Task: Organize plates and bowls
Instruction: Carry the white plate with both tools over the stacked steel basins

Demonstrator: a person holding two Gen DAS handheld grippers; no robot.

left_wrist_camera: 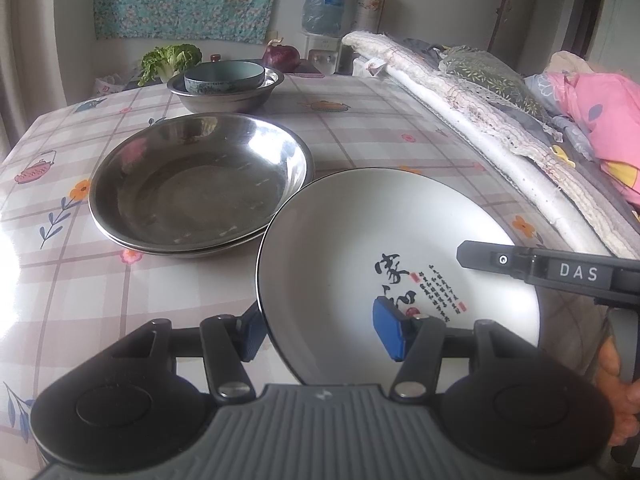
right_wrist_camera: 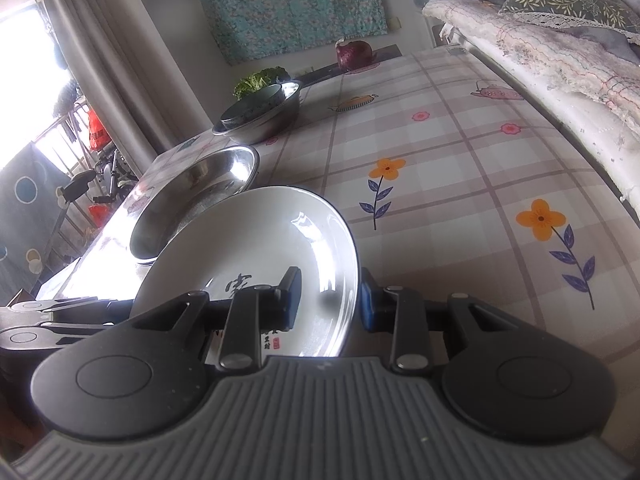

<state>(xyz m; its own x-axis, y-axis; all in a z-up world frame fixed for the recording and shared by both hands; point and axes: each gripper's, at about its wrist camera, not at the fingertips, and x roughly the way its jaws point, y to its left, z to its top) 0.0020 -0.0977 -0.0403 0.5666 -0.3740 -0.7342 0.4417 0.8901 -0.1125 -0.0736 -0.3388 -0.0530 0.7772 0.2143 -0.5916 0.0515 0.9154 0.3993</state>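
Observation:
A white plate [left_wrist_camera: 360,248] with black calligraphy sits tilted between both grippers, above the checked tablecloth. My left gripper [left_wrist_camera: 320,332] straddles its near rim, one blue pad under the rim and one inside; the jaws are wide apart. My right gripper [right_wrist_camera: 330,300] straddles the plate's [right_wrist_camera: 260,248] right rim with a pad on each face, gripping it. The right gripper's finger also shows in the left wrist view [left_wrist_camera: 520,264]. Two stacked steel plates [left_wrist_camera: 200,188] lie just left of the white plate. A steel basin [left_wrist_camera: 226,94] holding a teal bowl [left_wrist_camera: 224,76] stands farther back.
A folded quilt and bedding [left_wrist_camera: 500,120] run along the table's right edge. Green leaves [left_wrist_camera: 168,60] and a purple onion [left_wrist_camera: 282,56] lie at the far edge. A water dispenser [left_wrist_camera: 324,12] stands behind. The table's left edge [right_wrist_camera: 120,216] drops to the floor.

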